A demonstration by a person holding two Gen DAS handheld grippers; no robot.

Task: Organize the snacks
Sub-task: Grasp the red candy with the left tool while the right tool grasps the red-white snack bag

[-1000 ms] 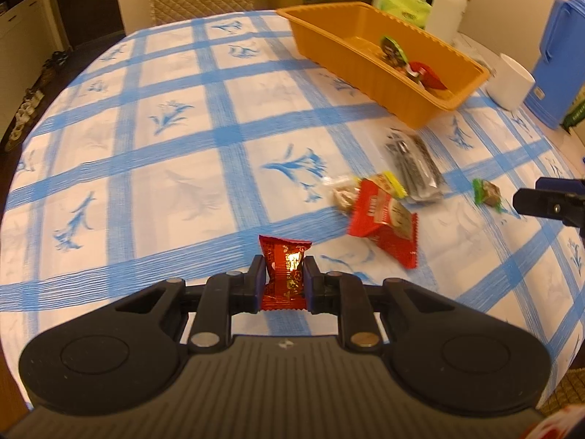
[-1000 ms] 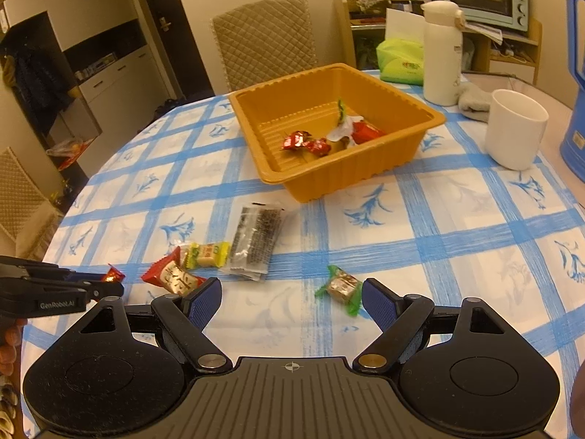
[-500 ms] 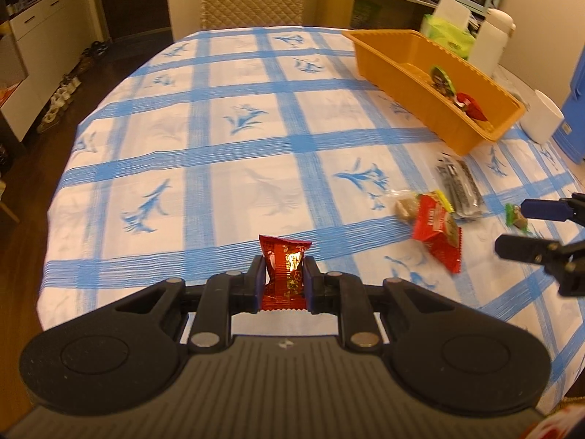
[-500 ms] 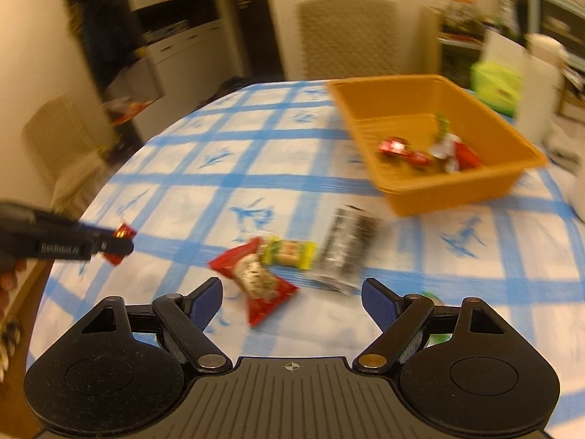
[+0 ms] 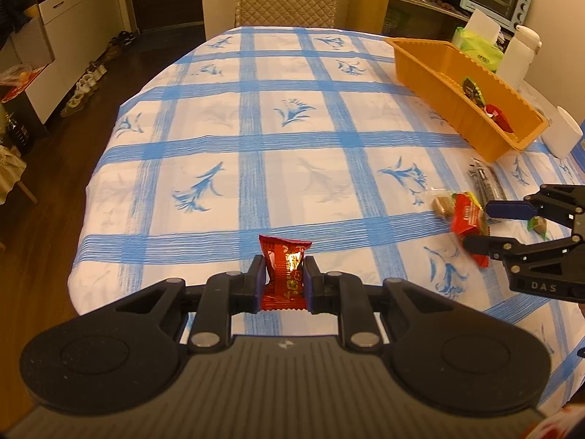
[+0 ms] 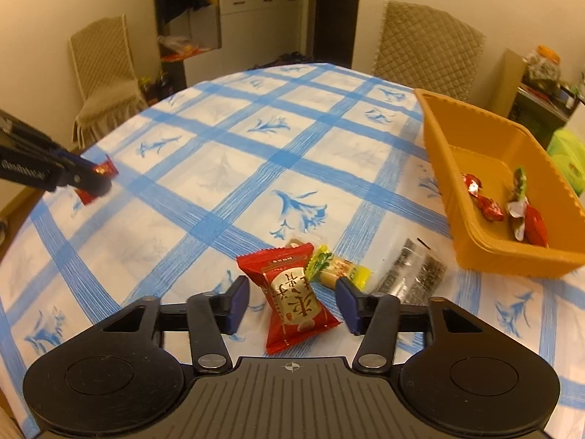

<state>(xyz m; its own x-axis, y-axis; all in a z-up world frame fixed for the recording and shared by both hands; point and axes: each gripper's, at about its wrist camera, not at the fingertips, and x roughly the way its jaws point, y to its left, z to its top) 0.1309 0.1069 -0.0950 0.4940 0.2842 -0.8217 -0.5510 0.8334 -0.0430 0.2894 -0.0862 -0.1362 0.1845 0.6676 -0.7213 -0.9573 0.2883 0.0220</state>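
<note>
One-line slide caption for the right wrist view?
Right claw closing around a red packet beside the orange tray.

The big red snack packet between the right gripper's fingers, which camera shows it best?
The right wrist view: the big red snack packet lies face-up, print readable, between the closing right gripper. The left wrist view shows it small, edge-on, partly hidden behind a finger.
</note>
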